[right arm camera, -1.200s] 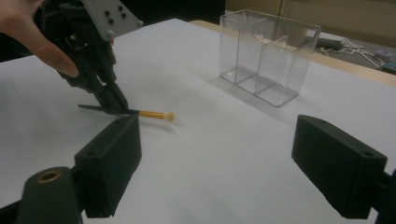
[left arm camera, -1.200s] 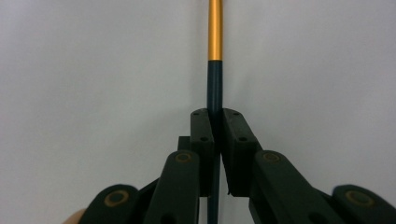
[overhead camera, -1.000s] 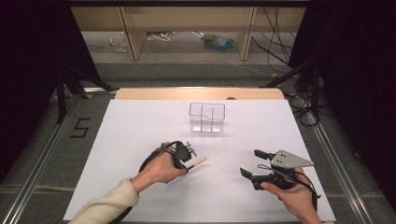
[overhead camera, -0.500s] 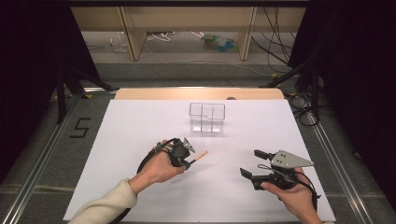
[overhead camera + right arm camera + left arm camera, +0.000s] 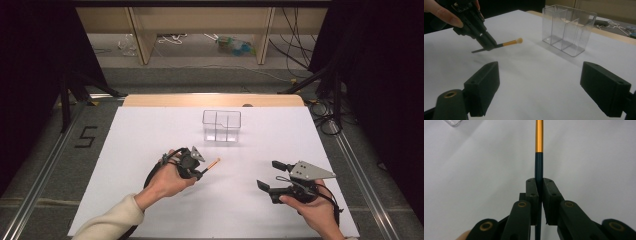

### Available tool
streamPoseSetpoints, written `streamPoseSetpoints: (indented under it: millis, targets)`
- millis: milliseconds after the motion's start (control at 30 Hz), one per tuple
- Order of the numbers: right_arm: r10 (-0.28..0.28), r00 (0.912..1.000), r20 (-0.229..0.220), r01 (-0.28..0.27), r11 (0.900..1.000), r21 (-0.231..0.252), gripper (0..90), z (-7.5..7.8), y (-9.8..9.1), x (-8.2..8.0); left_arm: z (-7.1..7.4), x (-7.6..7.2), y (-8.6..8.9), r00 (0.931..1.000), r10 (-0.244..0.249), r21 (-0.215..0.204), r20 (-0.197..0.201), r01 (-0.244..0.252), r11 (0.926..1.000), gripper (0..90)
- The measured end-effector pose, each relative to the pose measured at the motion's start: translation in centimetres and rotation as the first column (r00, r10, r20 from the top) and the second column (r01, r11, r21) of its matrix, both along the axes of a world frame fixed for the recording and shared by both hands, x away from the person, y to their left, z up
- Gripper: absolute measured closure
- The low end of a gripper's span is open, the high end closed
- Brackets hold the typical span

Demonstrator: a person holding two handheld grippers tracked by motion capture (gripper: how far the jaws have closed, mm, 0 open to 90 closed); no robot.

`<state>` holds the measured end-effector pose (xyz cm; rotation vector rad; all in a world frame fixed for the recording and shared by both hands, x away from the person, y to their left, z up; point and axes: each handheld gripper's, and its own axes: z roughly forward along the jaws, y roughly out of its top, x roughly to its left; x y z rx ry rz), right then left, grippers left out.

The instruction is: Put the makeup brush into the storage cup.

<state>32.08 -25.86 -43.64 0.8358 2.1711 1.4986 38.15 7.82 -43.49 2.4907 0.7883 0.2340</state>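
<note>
Pinched hard between my left gripper's (image 5: 200, 171) jaws is a slim makeup brush (image 5: 539, 157), gripped on its dark handle with the orange ferrule and pale tip pointing toward the clear divided organizer (image 5: 222, 125), which stands well beyond it on the white table (image 5: 150, 130). My right gripper (image 5: 272, 175) waits spread and empty, off to the organizer's near right. With so thin a handle, I judge the brush could swivel in the pads and miss a compartment's rim.

The organizer (image 5: 221, 125) looks like clear glossy plastic, the tabletop (image 5: 150, 135) under it matt white like paper. The brush (image 5: 539, 157) has a shiny orange metallic band and a dark smooth handle.
</note>
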Motion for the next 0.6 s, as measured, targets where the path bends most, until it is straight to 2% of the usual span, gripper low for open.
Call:
streamPoseSetpoints:
  millis: [233, 333, 400, 433, 467, 533, 600]
  targets:
    - [0.0, 1.0, 0.002, 0.0, 1.0, 0.004, 17.1, -0.02, 0.01, 0.02, 0.04, -0.24, 0.34, 0.9989, 0.03, -0.061, 0.035, -0.027, 0.9978, 83.4]
    - [-0.002, 1.0, 0.003, 0.002, 1.0, 0.002, 17.1, -0.04, 0.0, 0.05, 0.22, -0.28, 0.62, 0.9985, 0.024, -0.063, 0.049, -0.021, 0.9978, 83.4]
    - [0.003, 0.9997, -0.025, -0.003, 1.0, 0.009, 17.1, -0.04, 0.06, -0.07, 0.15, -0.37, 0.72, 0.9982, 0.035, -0.079, 0.048, -0.031, 0.9964, 83.4]
    - [0.002, 0.9997, -0.025, -0.002, 1.0, 0.008, 17.1, -0.03, 0.07, -0.07, 0.16, -0.41, 0.77, 0.9976, 0.037, -0.078, 0.059, -0.033, 0.9964, 83.4]
    - [-0.004, 0.9996, -0.029, 0.003, 0.9999, -0.014, 17.1, 0.1, -0.06, -0.14, 0.21, -0.42, 0.84, 0.9978, 0.035, -0.082, 0.057, -0.031, 0.9962, 83.4]
    - [-0.003, 0.9999, -0.01, 0.003, 0.9999, -0.016, 17.1, 0.08, -0.1, -0.03, 0.26, -0.45, 0.92, 0.9981, 0.036, -0.088, 0.05, -0.032, 0.9956, 83.4]
    - [-0.002, 0.9999, -0.012, 0.002, 0.9999, -0.015, 17.1, 0.07, -0.08, -0.04, 0.28, -0.44, 0.96, 0.9978, 0.03, -0.093, 0.058, -0.025, 0.9954, 83.4]
